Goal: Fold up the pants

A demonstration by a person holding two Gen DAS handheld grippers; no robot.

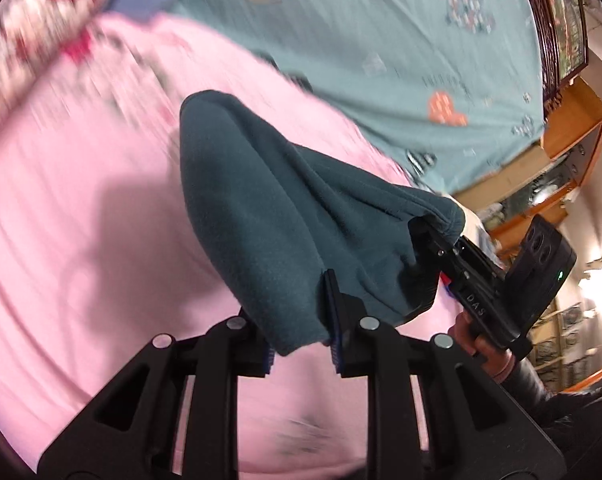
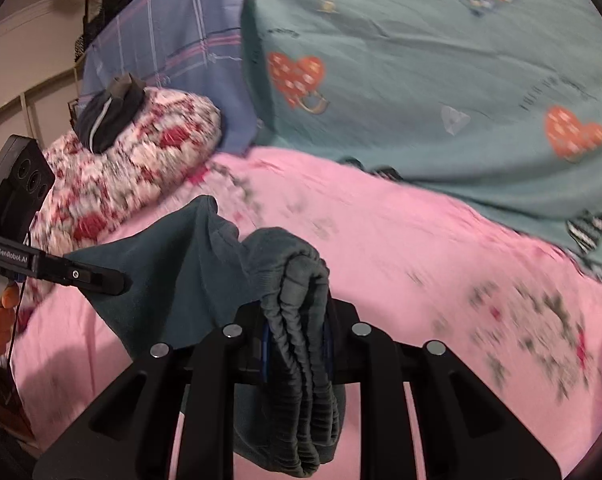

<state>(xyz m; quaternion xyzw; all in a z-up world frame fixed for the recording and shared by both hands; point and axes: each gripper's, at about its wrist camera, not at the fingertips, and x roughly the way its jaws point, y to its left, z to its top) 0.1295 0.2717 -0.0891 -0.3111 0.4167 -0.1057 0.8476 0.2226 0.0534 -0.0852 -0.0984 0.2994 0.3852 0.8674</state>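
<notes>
A pink sheet (image 2: 401, 240) covers the near bed, with a teal heart-print blanket (image 2: 441, 80) beyond and a floral pillow (image 2: 141, 160) far left. The left gripper (image 1: 301, 336), marked "GenRobot.AI", and the right gripper (image 2: 297, 344), marked "DAS", each clamp the dark teal pants (image 1: 253, 208), lifted above the sheet.

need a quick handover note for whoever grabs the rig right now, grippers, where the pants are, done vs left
Left gripper: shut on a thin edge of the dark teal pants.
Right gripper: shut on the bunched elastic waistband.
Pants: lifted between the two grippers above the pink sheet, with cloth hanging below the right jaws. Whether any part touches the sheet cannot be told.
Nearby: floral pillow with a dark bundle on it, teal heart-print blanket behind.
Done: both ends gripped and raised.
Left: no neat fold shows yet; lay the pants flat on the sheet, fold, then release.
</notes>
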